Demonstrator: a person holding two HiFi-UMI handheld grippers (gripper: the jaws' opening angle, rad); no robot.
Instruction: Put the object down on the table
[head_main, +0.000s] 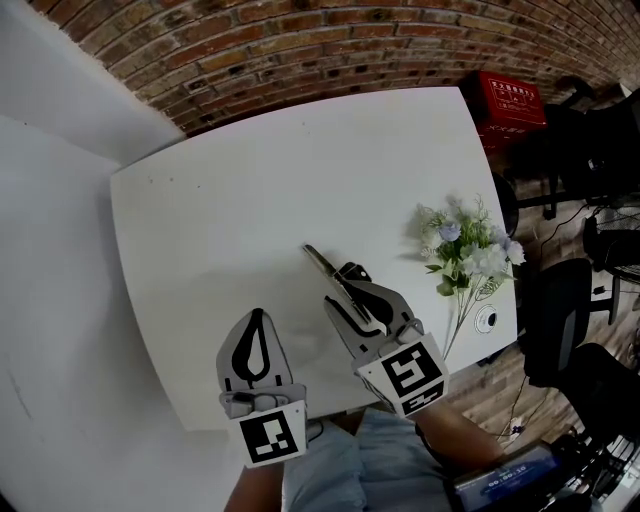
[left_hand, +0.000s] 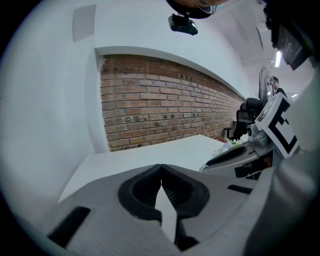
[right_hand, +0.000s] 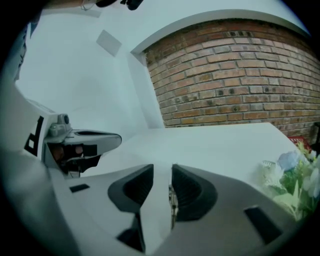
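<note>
A thin metal tool with a dark handle (head_main: 322, 265) lies on the white table (head_main: 250, 190), its tip pointing to the far left. My right gripper (head_main: 337, 285) is low over it with its jaws apart, and the tool runs in between them. In the right gripper view the gripper (right_hand: 162, 172) shows a clear gap, with the tool's metal edge (right_hand: 171, 197) along the inner side of the right jaw. My left gripper (head_main: 258, 316) hovers beside it near the table's front edge, shut with nothing held; its tips meet in its own view (left_hand: 161, 170).
A bunch of white and lilac flowers (head_main: 465, 250) lies at the table's right edge. A red crate (head_main: 510, 105) and dark office chairs (head_main: 560, 310) stand on the floor to the right. A brick wall runs behind the table.
</note>
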